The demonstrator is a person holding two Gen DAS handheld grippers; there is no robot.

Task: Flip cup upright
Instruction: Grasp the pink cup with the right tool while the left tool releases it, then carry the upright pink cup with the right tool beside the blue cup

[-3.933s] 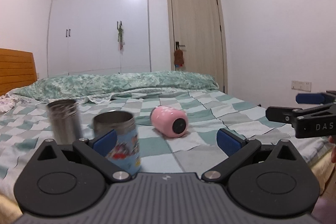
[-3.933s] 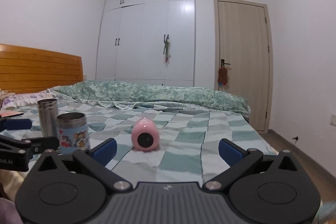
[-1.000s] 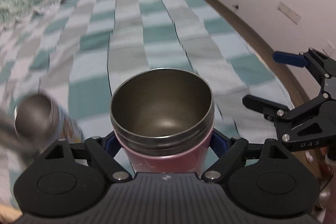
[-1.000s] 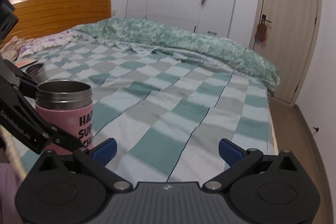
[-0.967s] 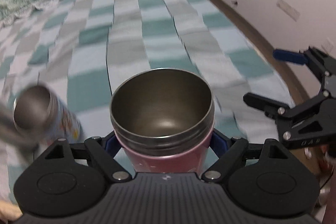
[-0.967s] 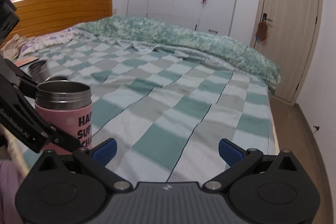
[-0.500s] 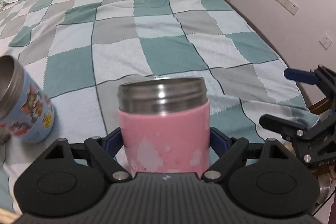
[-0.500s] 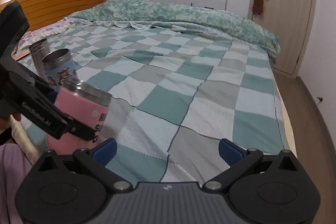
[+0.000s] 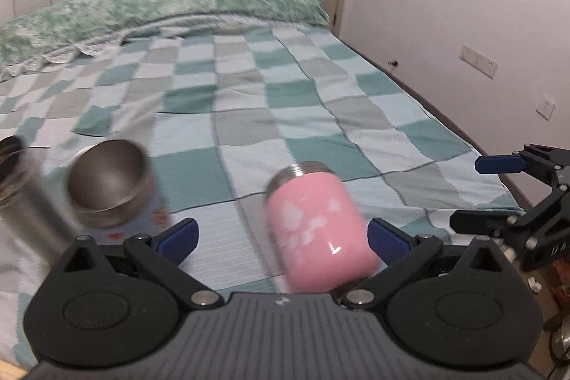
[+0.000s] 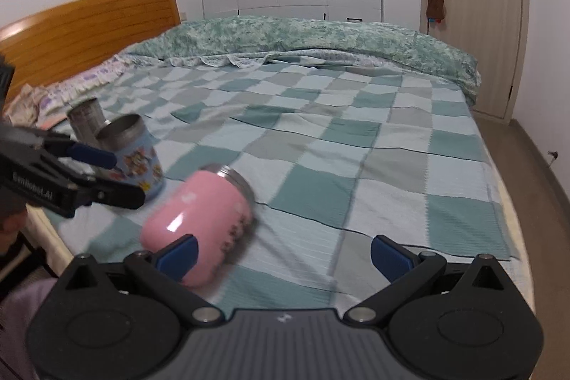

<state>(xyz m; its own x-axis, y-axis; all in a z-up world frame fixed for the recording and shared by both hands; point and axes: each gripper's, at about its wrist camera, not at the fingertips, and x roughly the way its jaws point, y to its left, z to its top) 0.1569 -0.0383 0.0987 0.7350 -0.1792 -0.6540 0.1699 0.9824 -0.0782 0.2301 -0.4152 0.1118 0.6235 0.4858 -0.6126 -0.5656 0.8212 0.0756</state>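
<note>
The pink cup (image 9: 317, 227) with a steel rim leans far over on the checked bedspread, its mouth pointing away from me. It also shows in the right wrist view (image 10: 199, 219), tipped toward the right, blurred. My left gripper (image 9: 281, 237) is open, its blue pads apart; the cup lies between them near the right pad, not held. The left gripper also shows in the right wrist view (image 10: 103, 173), to the left of the cup. My right gripper (image 10: 283, 253) is open and empty, just right of the cup; it shows at the right edge of the left wrist view (image 9: 498, 194).
A blue cartoon cup (image 10: 137, 155) and a steel tumbler (image 10: 83, 120) stand at the left of the pink cup; both show blurred in the left wrist view (image 9: 114, 187). The bed edge (image 10: 513, 237) runs along the right. A rolled green quilt (image 10: 320, 38) lies at the far end.
My left gripper held the pink cup upright half a second ago. Now its jaws are open and the cup is tipping over onto the bedspread. The left view has tilted up.
</note>
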